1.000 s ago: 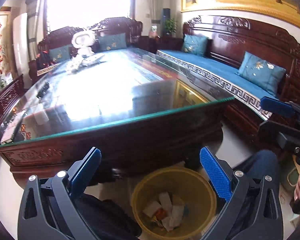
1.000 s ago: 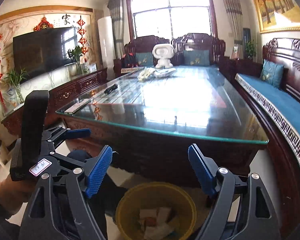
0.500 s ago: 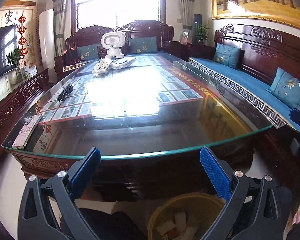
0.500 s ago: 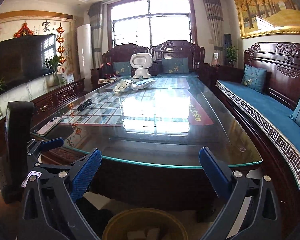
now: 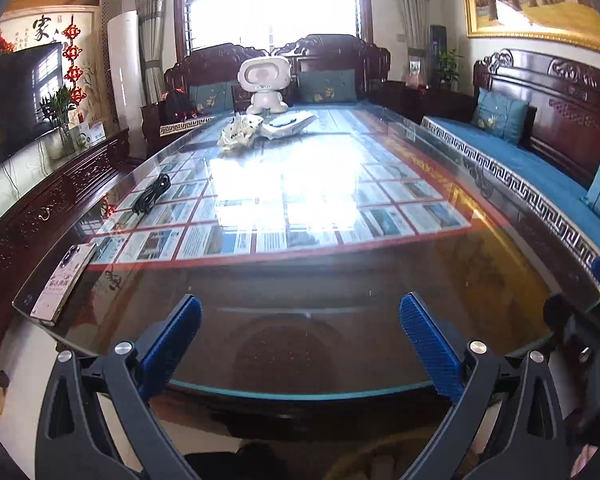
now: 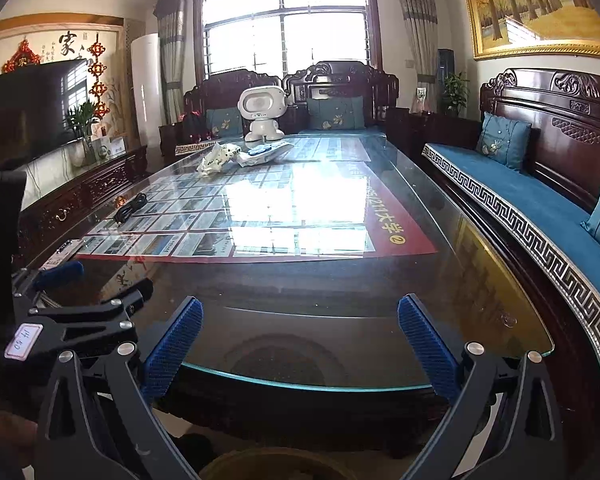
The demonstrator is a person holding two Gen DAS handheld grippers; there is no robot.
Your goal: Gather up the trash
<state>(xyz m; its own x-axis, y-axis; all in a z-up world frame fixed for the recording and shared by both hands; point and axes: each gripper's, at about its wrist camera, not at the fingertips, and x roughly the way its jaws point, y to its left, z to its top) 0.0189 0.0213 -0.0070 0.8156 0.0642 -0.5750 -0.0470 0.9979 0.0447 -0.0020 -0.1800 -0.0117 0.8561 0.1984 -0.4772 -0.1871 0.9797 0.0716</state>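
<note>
Crumpled white trash (image 5: 240, 130) lies at the far end of the long glass-topped table (image 5: 300, 320), beside a flat white wrapper (image 5: 288, 123); both also show in the right wrist view, the trash (image 6: 216, 157) and the wrapper (image 6: 264, 153). My left gripper (image 5: 300, 320) is open and empty above the table's near edge. My right gripper (image 6: 300, 320) is open and empty too, beside the left one (image 6: 80, 312). The rim of the yellow bin (image 6: 272, 462) shows on the floor below the near edge.
A white toy robot (image 5: 265, 84) stands at the far end. A black cable (image 5: 152, 194) and a phone (image 5: 64, 280) lie along the table's left side. A blue-cushioned wooden bench (image 5: 540, 176) runs along the right, a low cabinet (image 5: 40, 216) along the left.
Both grippers have risen and tilted up from over the yellow bin to look along the tabletop. The bin has dropped almost out of view. Both stay open and empty.
</note>
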